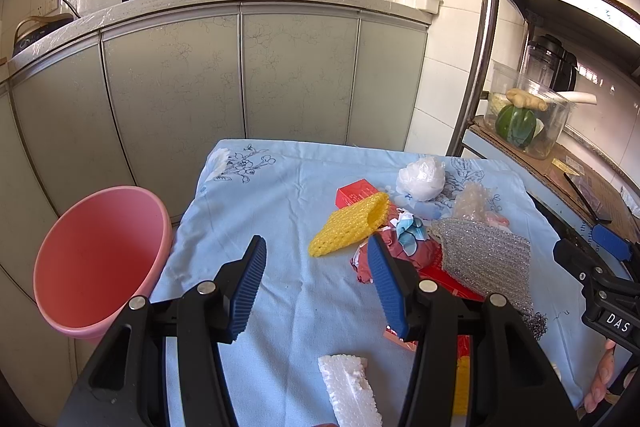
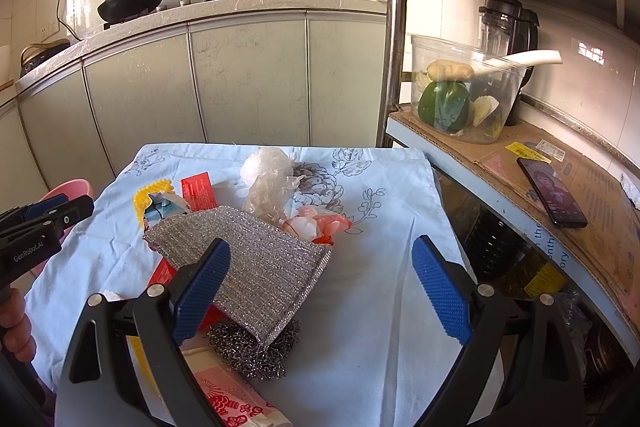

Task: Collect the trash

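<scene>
Trash lies on a table with a light blue cloth (image 1: 280, 203): a yellow foam net (image 1: 352, 223), a silver scouring cloth (image 1: 484, 259) (image 2: 256, 259), a steel wool ball (image 2: 256, 351), crumpled clear plastic (image 1: 422, 179) (image 2: 268, 179), red packaging (image 1: 354, 191) and a white foam piece (image 1: 352, 387). A pink bin (image 1: 96, 259) stands left of the table. My left gripper (image 1: 316, 287) is open and empty above the cloth, left of the pile. My right gripper (image 2: 320, 287) is open and empty, its left finger (image 2: 200, 291) over the silver cloth.
Grey kitchen cabinets (image 1: 240, 75) with woks on the counter stand behind the table. A metal shelf (image 2: 520, 163) at the right holds a clear tub of vegetables (image 2: 460, 95), a blender and a phone (image 2: 552, 191).
</scene>
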